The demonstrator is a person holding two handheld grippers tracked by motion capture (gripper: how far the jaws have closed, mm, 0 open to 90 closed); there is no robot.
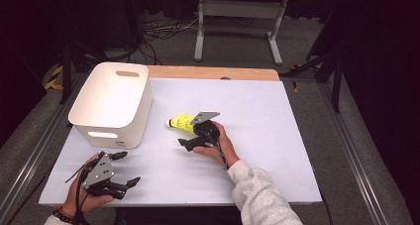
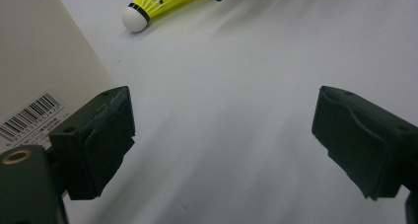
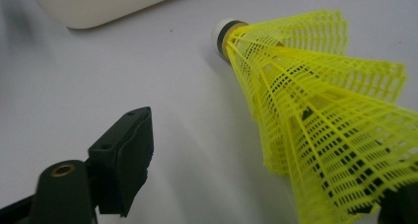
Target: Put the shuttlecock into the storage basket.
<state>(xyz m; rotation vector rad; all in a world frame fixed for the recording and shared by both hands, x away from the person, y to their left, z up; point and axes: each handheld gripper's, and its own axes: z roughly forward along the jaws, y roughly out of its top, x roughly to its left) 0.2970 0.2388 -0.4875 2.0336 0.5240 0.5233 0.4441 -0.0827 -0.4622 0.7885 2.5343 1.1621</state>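
Note:
A yellow mesh shuttlecock (image 1: 182, 122) with a white cork tip lies on its side mid-table, tip pointing toward the bin. My right gripper (image 1: 190, 134) is open around its skirt. In the right gripper view the shuttlecock (image 3: 315, 105) lies between the jaws, close against the right one and partly hiding it. Far from it, my left gripper (image 1: 126, 169) rests open near the front left edge with nothing between its jaws. From the left gripper (image 2: 222, 135) view, the shuttlecock (image 2: 153, 2) is far ahead.
A white plastic bin (image 1: 133, 121) with handle slots stands at the table's left, its wall (image 2: 34, 51) with a barcode label close beside my left gripper. The white tabletop (image 1: 257, 136) spreads to the right. A grey stand and cables are on the floor behind.

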